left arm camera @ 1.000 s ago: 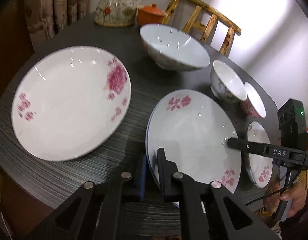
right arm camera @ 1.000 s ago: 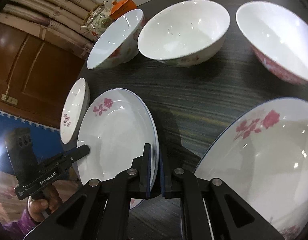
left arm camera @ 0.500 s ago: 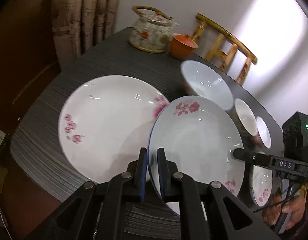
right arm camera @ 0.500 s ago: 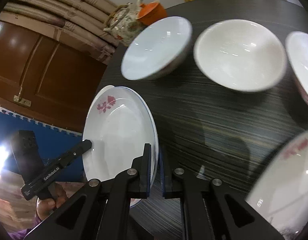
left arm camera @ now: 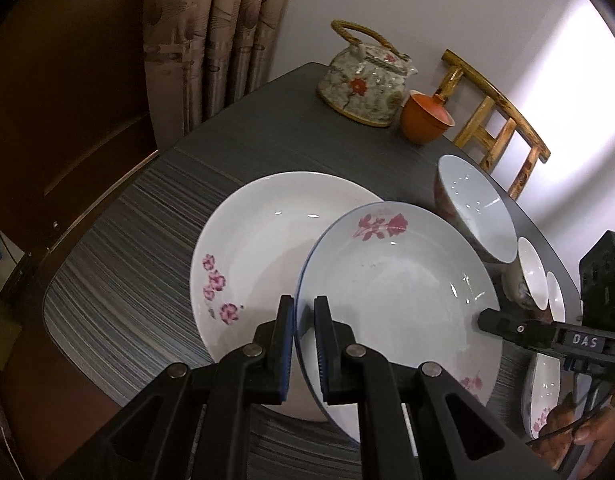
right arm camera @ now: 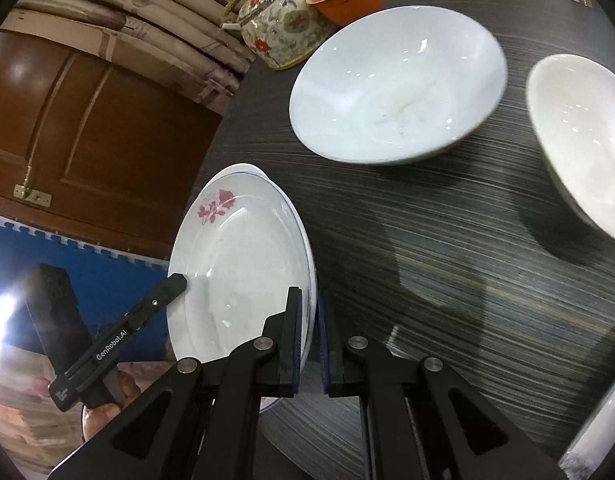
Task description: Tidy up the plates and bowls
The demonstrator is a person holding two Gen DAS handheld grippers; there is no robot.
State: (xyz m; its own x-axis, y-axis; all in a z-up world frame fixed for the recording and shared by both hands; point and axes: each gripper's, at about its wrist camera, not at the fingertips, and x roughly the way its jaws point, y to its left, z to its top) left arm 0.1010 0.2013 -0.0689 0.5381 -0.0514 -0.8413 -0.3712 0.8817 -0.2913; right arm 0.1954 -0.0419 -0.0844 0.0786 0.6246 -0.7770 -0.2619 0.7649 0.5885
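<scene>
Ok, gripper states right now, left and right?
Left gripper: shut on the blue-rimmed plate, near edge.
Right gripper: shut on the same plate's opposite edge.

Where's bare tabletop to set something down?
Free: the strip left of the big plate toward the table edge, and the stretch between that plate and the teapot. Also in front of the big bowl. Crowded: the right side, bowls bunched together.

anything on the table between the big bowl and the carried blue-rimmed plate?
Nothing: in the right wrist view, the table between the large bowl and the blue-rimmed plate shows only bare dark woodgrain with shadows.
</scene>
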